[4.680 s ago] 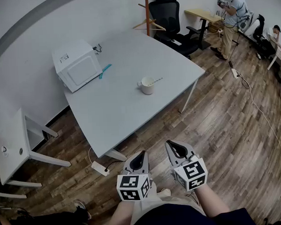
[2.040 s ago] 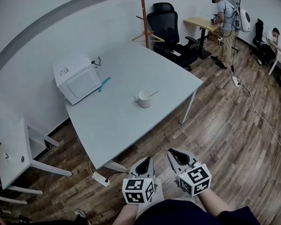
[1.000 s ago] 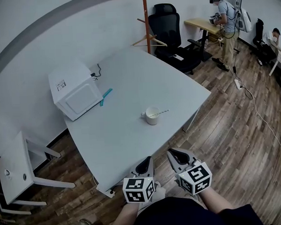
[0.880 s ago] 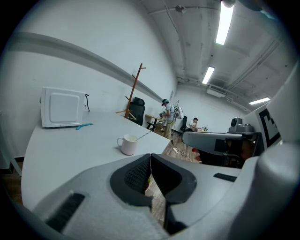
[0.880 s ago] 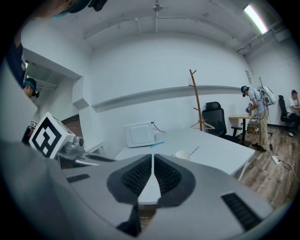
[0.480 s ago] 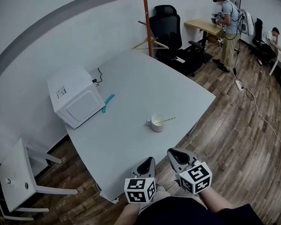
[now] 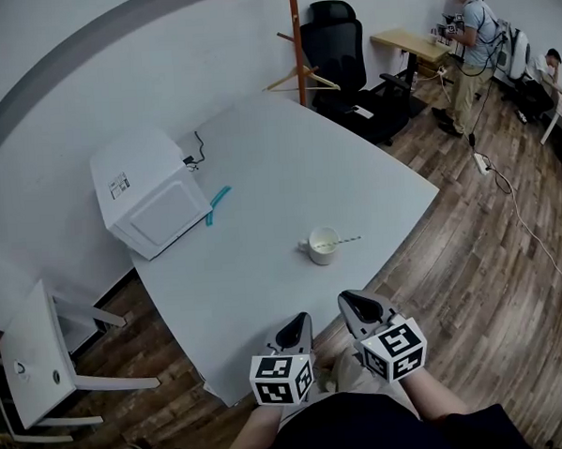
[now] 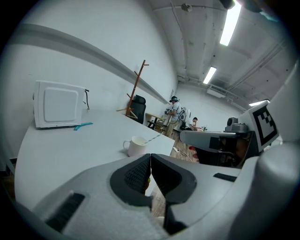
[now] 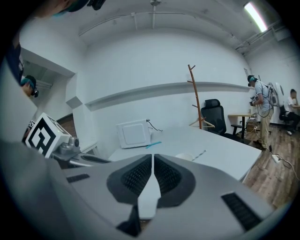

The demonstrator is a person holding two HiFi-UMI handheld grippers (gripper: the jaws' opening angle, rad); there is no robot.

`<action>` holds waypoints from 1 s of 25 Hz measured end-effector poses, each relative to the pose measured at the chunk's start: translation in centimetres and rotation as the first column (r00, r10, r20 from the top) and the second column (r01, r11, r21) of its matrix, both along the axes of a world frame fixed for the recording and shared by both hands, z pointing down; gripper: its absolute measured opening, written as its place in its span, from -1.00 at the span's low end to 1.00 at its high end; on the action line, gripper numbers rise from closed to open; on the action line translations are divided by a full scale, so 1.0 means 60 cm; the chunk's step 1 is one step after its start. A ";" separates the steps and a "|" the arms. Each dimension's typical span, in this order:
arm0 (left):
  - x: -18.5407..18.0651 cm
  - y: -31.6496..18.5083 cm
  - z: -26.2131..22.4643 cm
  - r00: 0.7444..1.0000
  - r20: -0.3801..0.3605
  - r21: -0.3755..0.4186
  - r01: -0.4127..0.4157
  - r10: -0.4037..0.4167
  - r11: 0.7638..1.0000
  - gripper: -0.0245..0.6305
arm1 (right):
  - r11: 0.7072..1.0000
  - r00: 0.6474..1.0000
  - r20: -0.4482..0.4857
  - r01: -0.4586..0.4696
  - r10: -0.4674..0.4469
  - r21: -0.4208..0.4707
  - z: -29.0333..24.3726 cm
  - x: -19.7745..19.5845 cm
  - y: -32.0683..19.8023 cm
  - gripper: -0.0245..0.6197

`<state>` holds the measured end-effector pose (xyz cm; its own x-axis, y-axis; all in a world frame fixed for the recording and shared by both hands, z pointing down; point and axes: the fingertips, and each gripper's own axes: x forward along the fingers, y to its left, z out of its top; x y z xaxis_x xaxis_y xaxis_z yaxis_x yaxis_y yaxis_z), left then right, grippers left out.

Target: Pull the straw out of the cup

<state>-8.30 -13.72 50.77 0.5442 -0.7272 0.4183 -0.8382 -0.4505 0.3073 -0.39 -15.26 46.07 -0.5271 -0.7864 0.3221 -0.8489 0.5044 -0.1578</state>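
- Grey left gripper [image 7: 300, 321] and right gripper [image 7: 349, 302] are both clenched on nothing, short of the table's near edge.
- White ceramic cup [image 7: 323, 246] stands ahead of them on the pale grey table [image 7: 260, 192].
- Thin pale straw [image 7: 347, 241] leans in the cup, its free end pointing right.

- Light: bright, even, from ceiling strip lights [image 8: 233, 23], which are blown out to white.
- Shadows: faint, soft-edged; a pale one beside the cup [image 8: 137, 146] on the tabletop [image 8: 70, 145].
- Distortion: heavy fisheye in all views; tabletop edges bow; gripper views black at the corners.
- Focus: left tongs [image 8: 150, 155] and right tongs [image 9: 153, 156] soft near the lens; room beyond sharper.
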 end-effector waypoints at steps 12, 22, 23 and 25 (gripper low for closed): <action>0.017 -0.071 0.031 0.999 0.001 -0.040 0.034 -0.034 0.999 -0.87 | 0.998 0.999 -0.019 0.029 -0.030 -0.050 0.044 0.028 -0.080 -0.82; 0.037 -0.129 0.057 0.998 0.012 -0.068 0.056 -0.055 0.996 -0.87 | 0.994 0.998 -0.037 0.054 -0.058 -0.098 0.088 0.051 -0.145 -0.82; 0.040 -0.133 0.059 0.998 0.012 -0.070 0.055 -0.054 0.996 -0.87 | 0.993 0.998 -0.038 0.054 -0.058 -0.104 0.093 0.053 -0.150 -0.82; 0.045 -0.142 0.065 0.999 0.017 -0.075 0.051 -0.049 0.996 -0.87 | 0.992 0.997 -0.039 0.055 -0.060 -0.115 0.103 0.058 -0.160 -0.82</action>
